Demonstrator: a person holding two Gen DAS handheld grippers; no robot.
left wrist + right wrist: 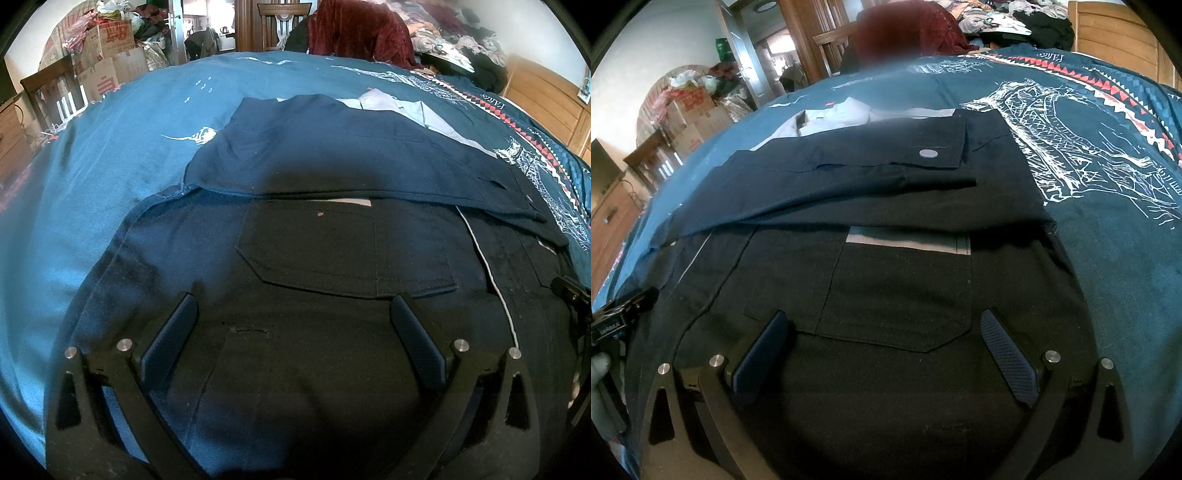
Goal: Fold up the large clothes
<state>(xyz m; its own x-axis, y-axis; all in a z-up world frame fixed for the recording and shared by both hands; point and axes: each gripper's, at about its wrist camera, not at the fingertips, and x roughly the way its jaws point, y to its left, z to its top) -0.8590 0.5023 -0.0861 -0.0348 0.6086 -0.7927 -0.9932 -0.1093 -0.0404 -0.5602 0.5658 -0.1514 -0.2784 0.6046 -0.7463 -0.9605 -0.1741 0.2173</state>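
Observation:
A dark navy work jacket (332,240) lies flat on the teal bedspread (92,155), front pockets up, with both sleeves folded across its upper part. Its grey collar lining (406,110) shows at the far end. In the right wrist view the same jacket (897,288) shows a grey stripe above a chest pocket and a button (929,153) on the folded sleeve cuff. My left gripper (293,317) hovers open over the jacket's lower left half. My right gripper (884,332) hovers open over the lower right half. Neither holds cloth.
A dark red garment (354,33) hangs over a wooden chair beyond the bed. Cardboard boxes (110,55) are stacked at the far left. A heap of clothes (1015,18) and a wooden headboard (1115,33) lie at the right.

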